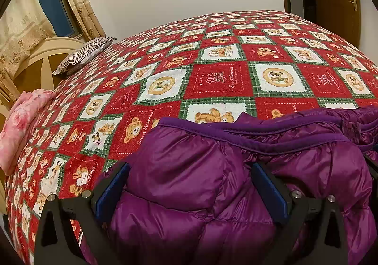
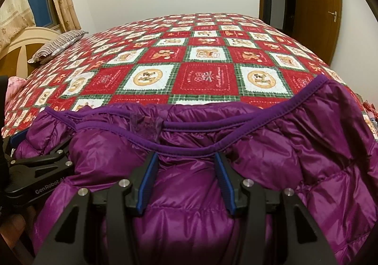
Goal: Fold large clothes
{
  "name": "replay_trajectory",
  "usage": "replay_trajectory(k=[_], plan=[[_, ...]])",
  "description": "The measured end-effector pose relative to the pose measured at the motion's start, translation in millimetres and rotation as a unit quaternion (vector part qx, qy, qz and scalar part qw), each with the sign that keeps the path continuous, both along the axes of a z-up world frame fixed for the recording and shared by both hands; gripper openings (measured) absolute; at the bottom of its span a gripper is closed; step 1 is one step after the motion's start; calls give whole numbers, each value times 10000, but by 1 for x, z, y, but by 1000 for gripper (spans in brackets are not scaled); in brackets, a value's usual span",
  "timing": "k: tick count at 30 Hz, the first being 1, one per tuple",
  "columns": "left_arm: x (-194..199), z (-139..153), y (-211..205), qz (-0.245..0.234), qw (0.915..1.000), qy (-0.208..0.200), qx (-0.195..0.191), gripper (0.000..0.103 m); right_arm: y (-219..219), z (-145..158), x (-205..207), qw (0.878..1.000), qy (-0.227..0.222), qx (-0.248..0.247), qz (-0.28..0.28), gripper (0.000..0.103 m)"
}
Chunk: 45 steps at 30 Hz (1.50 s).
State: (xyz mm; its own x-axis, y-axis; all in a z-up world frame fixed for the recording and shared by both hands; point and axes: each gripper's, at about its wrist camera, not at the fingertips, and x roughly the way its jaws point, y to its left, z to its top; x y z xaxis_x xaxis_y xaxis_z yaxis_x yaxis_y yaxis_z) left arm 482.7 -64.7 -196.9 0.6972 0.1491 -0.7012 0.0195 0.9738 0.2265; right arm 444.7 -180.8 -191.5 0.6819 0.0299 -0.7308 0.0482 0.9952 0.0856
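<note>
A shiny purple puffer jacket [image 1: 189, 170] lies at the near edge of the bed, its darker bound hem facing the far side. My left gripper [image 1: 191, 168] is open, with a thick bulge of the jacket between its blue pads [image 1: 113, 189]. In the right wrist view the jacket [image 2: 283, 147] fills the foreground. My right gripper [image 2: 185, 158] has jacket fabric bunched between its blue pads [image 2: 147, 182], close to the hem; the jaws stand part closed on the padding. The left gripper [image 2: 42, 158] shows at the left edge of that view.
The bed is covered by a red, white and green teddy-bear quilt [image 1: 219, 78]. A striped pillow [image 1: 85, 54] and a pink floral bundle [image 1: 19, 128] lie at the left by the headboard. A wooden door [image 2: 316, 5] stands at the back right.
</note>
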Motion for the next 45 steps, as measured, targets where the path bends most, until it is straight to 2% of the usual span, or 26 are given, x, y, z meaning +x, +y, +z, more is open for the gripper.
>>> replay_trajectory(k=[5,8,10,13,14,16,19,22,25,38,41,43,45], plan=[[0,0,0,-6,10000,37,-11,102,2,-1,1,10000,20,-59,4,53],[-6,12,11,-26,9997,143,-186,102,3,2,2,9998,136,-146,67,53],[-25,31,23,-24,9994,-53,-338,102,4,12,-4,9997,210,-86,79,53],[-51,49,33,-95,9979,-346,-532,102,15,36,-29,9997,-180,-130,118,54],[-56,50,33,-76,9979,-405,-490,102,19,38,-33,9995,-234,-117,160,55],[-56,42,31,-21,9988,-405,-276,102,30,35,-38,9994,-223,-61,244,56],[-44,16,30,126,9999,-36,-97,102,40,15,-31,9994,61,-197,273,56],[-38,7,37,194,9992,90,-349,102,36,6,-28,9995,90,-230,203,57],[-33,2,39,206,9986,200,-444,102,35,1,-24,9993,124,-302,169,58],[-35,0,31,230,9991,154,-308,102,46,-3,-27,9980,69,-626,96,60],[-48,20,48,401,9976,217,-516,102,43,0,-26,9984,132,-518,159,60],[-81,48,68,374,9959,-220,-794,102,36,9,-35,9990,219,-336,221,60],[-106,55,83,429,9957,-417,-713,102,32,25,-63,9995,30,-256,164,61]])
